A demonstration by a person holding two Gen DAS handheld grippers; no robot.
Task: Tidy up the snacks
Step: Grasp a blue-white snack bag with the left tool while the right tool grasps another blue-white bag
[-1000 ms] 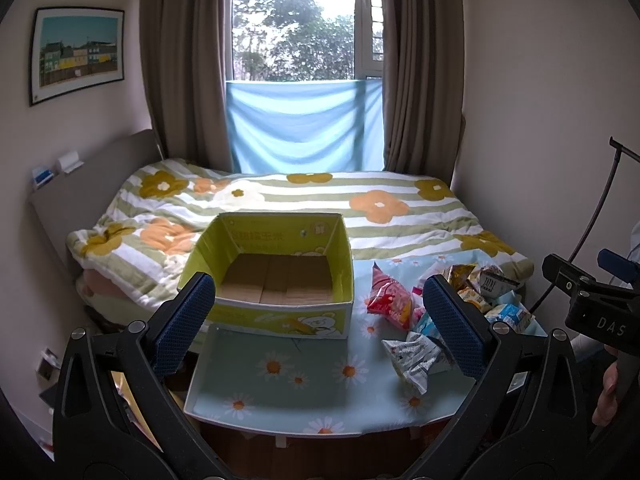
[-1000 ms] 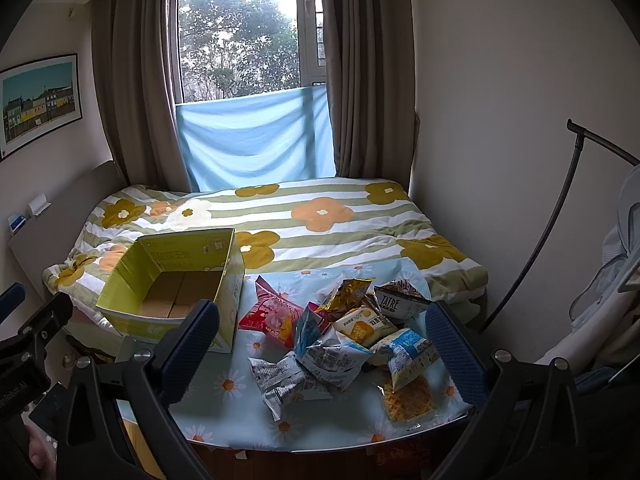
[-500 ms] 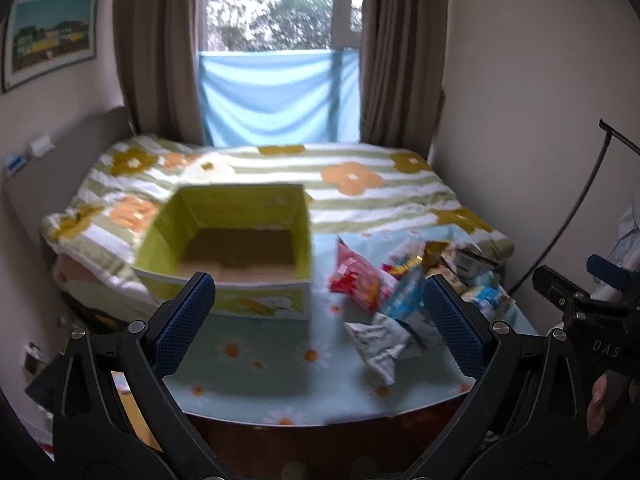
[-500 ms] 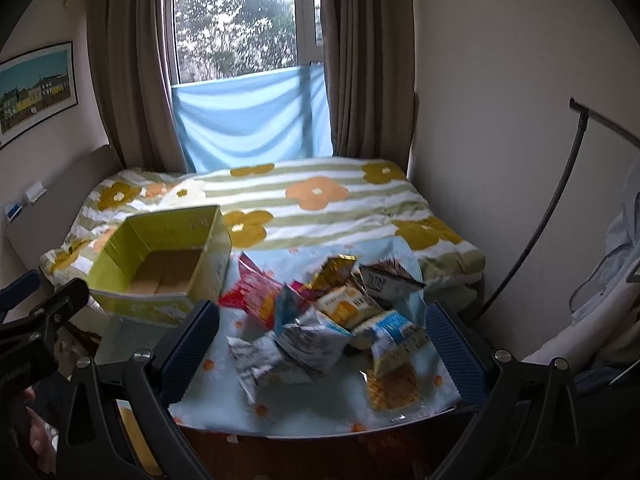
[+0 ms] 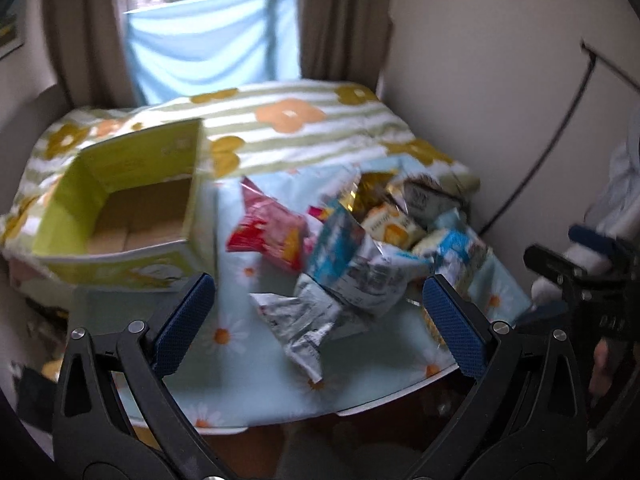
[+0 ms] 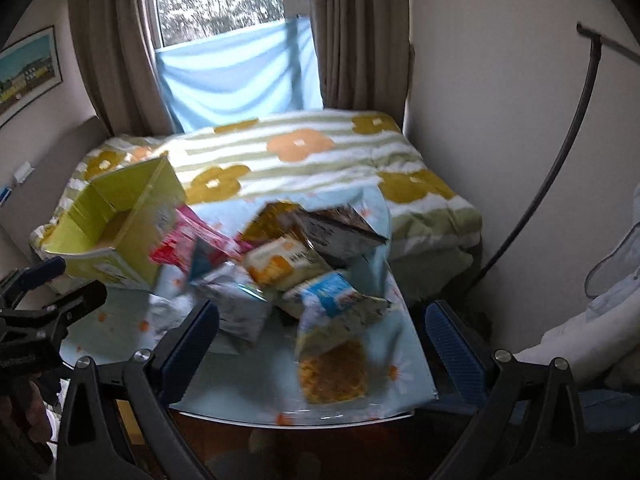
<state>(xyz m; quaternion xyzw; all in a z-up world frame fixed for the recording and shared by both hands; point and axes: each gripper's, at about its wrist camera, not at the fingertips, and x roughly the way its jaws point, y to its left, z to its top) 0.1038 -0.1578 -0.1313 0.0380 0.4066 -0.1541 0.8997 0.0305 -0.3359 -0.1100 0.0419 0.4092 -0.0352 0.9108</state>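
A pile of snack bags [image 5: 376, 236] lies on the right half of a small table with a daisy-print cloth [image 5: 224, 340]; it also shows in the right wrist view [image 6: 288, 276]. A red bag [image 5: 272, 232] lies at its left, a silver bag [image 5: 308, 320] in front, an orange-crumb bag [image 6: 334, 372] nearest the front edge. An empty yellow-green cardboard box [image 5: 132, 208] stands at the table's left [image 6: 120, 224]. My left gripper [image 5: 320, 320] is open and empty, above the front edge before the silver bag. My right gripper [image 6: 320, 340] is open and empty, over the pile's near side.
A bed with a striped flower quilt [image 5: 288, 128] lies just behind the table. A wall and a black curved rod [image 6: 560, 152] stand to the right, with white fabric [image 6: 600, 320] at the far right. Curtains and a window [image 6: 232, 8] are at the back.
Both grippers have moved forward and down towards the table, and the left one has swung right so the snack pile sits between its fingers. Both stay open.
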